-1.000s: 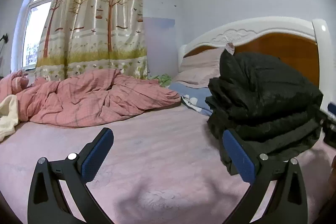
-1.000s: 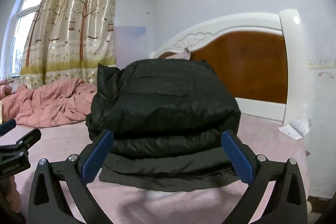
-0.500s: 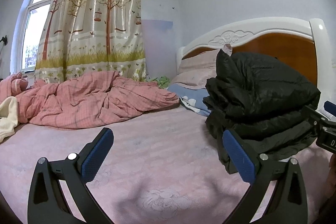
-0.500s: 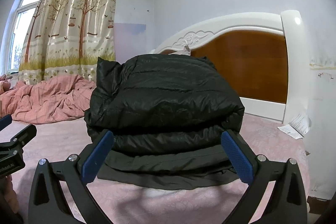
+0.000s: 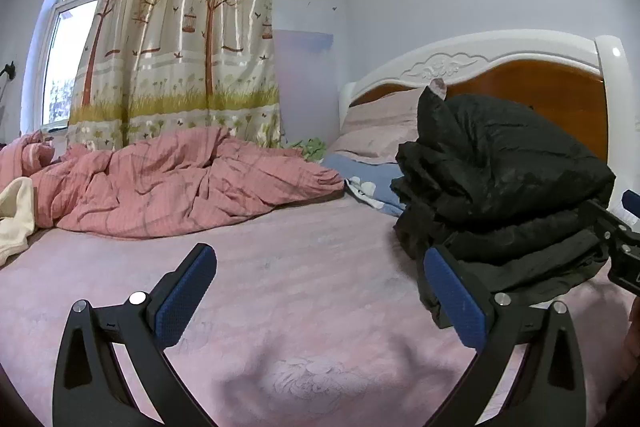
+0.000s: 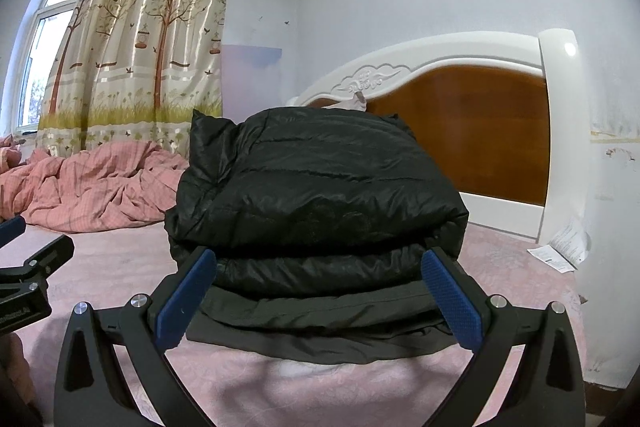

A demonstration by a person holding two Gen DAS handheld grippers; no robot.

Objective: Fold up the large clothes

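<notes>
Your black jacket sits folded in a puffy stack on the pink bed, at 12 o'clock from your right gripper and 2 o'clock from your left gripper. Both claws stand wide apart, gripping nothing (blue pads bare). The rumpled pink quilt lies at 10 o'clock, below the tree-print curtain; the headboard rises behind the jacket.
</notes>
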